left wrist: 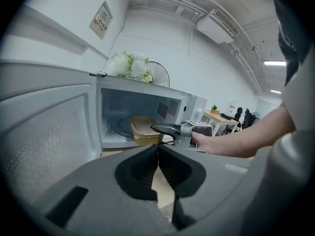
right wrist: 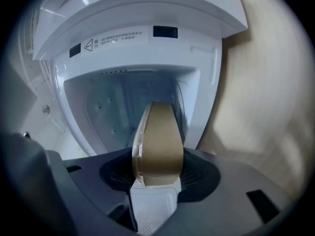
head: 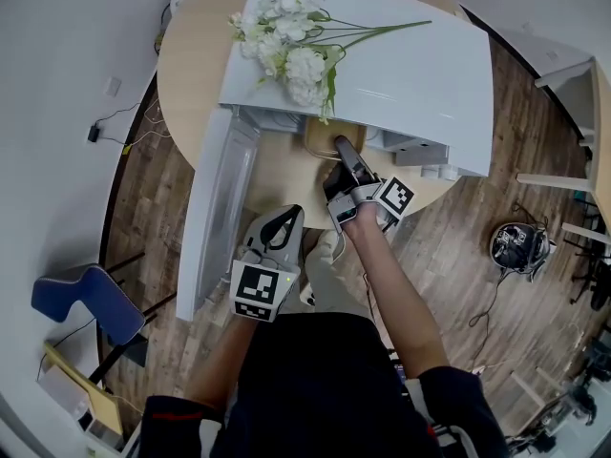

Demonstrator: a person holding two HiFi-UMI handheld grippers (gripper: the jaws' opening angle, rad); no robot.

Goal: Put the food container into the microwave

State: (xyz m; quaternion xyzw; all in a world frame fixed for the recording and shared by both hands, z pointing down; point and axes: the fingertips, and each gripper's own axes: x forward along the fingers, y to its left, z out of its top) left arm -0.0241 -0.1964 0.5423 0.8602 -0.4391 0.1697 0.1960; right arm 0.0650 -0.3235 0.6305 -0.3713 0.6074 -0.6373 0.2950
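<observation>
At the microwave mouth: the tan rectangular food container with a clear lid (left wrist: 142,129) is partly inside the cavity of the white microwave oven (left wrist: 189,104), toward the right of the opening. I cannot tell whether its base rests on anything yet.
Right gripper (left wrist: 162,129): clamped on the container's near end, lid side against one jaw and base against the other, so the whole load hangs from that one end.
Left gripper (left wrist: 157,154): jaws together with nothing between them, held back near the person, just right of the open white microwave door (head: 215,208).
Risk, early release: if the jaws part while most of the container is short of the round glass turntable (left wrist: 117,127), it is likely to tip back over the sill onto the round wooden counter (head: 191,65).
Risk, right frame: the container sits close to the opening's right post, so a push slightly rightward could catch a corner and twist it in the grip.
Risk, lid: squeezing across a thin lid could pop it loose.
Risk, sag: with one end gripped, the far end may droop and scrape the cavity floor.
</observation>
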